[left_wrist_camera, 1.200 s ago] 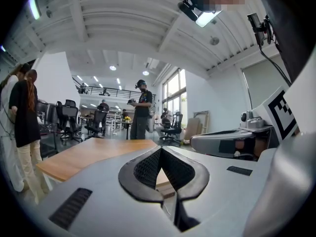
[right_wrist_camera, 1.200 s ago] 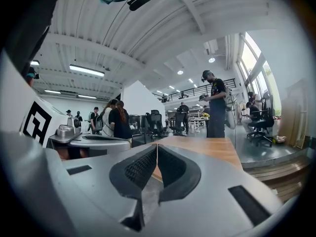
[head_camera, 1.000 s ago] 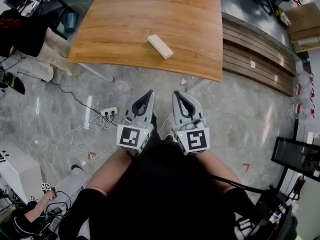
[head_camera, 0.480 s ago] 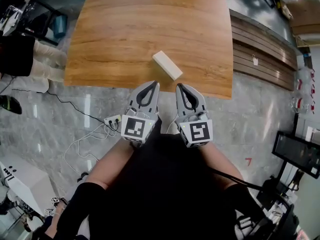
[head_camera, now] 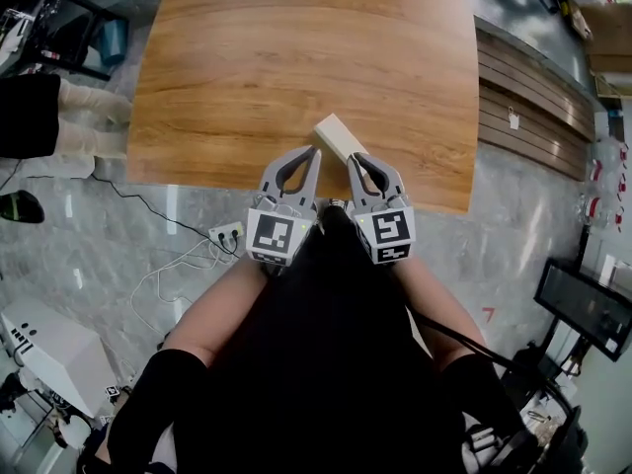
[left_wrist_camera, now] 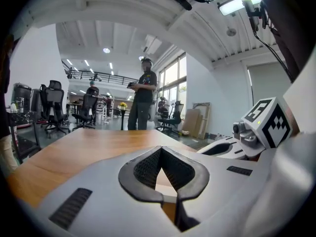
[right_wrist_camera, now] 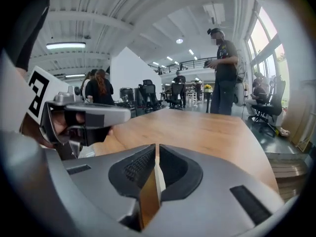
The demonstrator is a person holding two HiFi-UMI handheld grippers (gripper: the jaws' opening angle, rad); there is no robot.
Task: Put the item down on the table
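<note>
A cream rectangular block [head_camera: 337, 136] lies flat on the wooden table [head_camera: 296, 57], close to its near edge. My left gripper [head_camera: 315, 150] is shut and empty, its tips just left of the block's near end. My right gripper [head_camera: 352, 156] is shut too, tips just right of that end, holding nothing. In the left gripper view the closed left gripper [left_wrist_camera: 160, 149] frames a sliver of the block [left_wrist_camera: 162, 181] through the gap behind its tips. In the right gripper view the right gripper [right_wrist_camera: 156, 146] leaves only a thin slit, where the block [right_wrist_camera: 158, 177] shows.
A power strip with white cables [head_camera: 225, 233] lies on the grey floor by the table's near edge. A seated person [head_camera: 59, 117] is at the left, wooden steps [head_camera: 533, 107] at the right. A person [right_wrist_camera: 224, 75] stands beyond the table's far end.
The table and block have come closer: both grippers have advanced from over the floor to the table's near edge, and their tips now flank the block. Both jaws stayed shut.
</note>
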